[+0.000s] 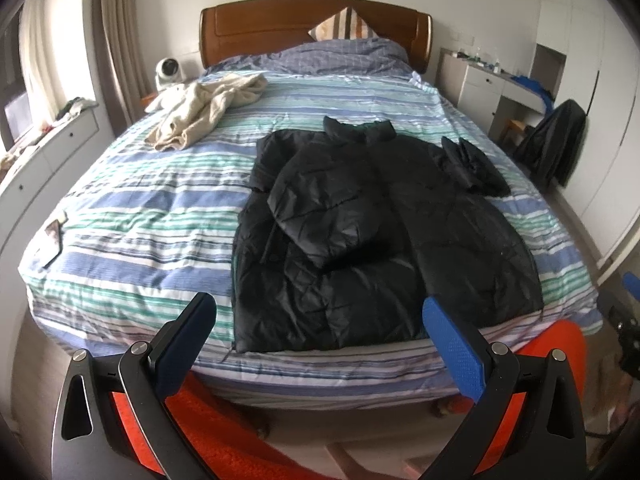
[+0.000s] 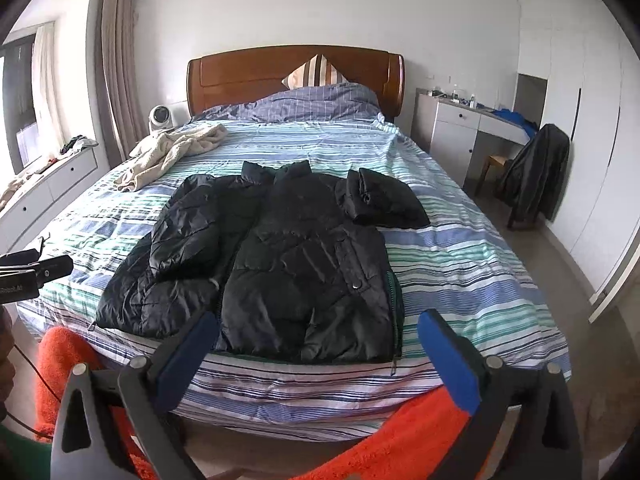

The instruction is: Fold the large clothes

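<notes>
A black puffer jacket (image 2: 288,256) lies face up near the foot edge of the bed (image 2: 460,264), its hem almost at that edge and its collar toward the headboard. One sleeve is already folded across the chest; the other sleeve (image 2: 380,200) sits bunched beside the shoulder, on the side of the bed nearer the white drawers.

Both of my grippers hang just off the foot of the bed, touching nothing. The left gripper (image 1: 320,320) has its fingers spread wide and empty, and so does the right gripper (image 2: 320,340), framing the jacket's hem between them. My orange trousers (image 2: 400,432) show beneath them.

As I read it, the fold is partly done: one sleeve is in, one is left. The next move calls for reaching across to that bunched sleeve, pinching it near the cuff and laying it flat over the front, before the hem can be taken at both corners and brought up toward the collar. The padded, slippery fabric will likely want a firm pinch.

A cream garment (image 1: 200,108) lies crumpled at the far corner, well apart from the jacket.
</notes>
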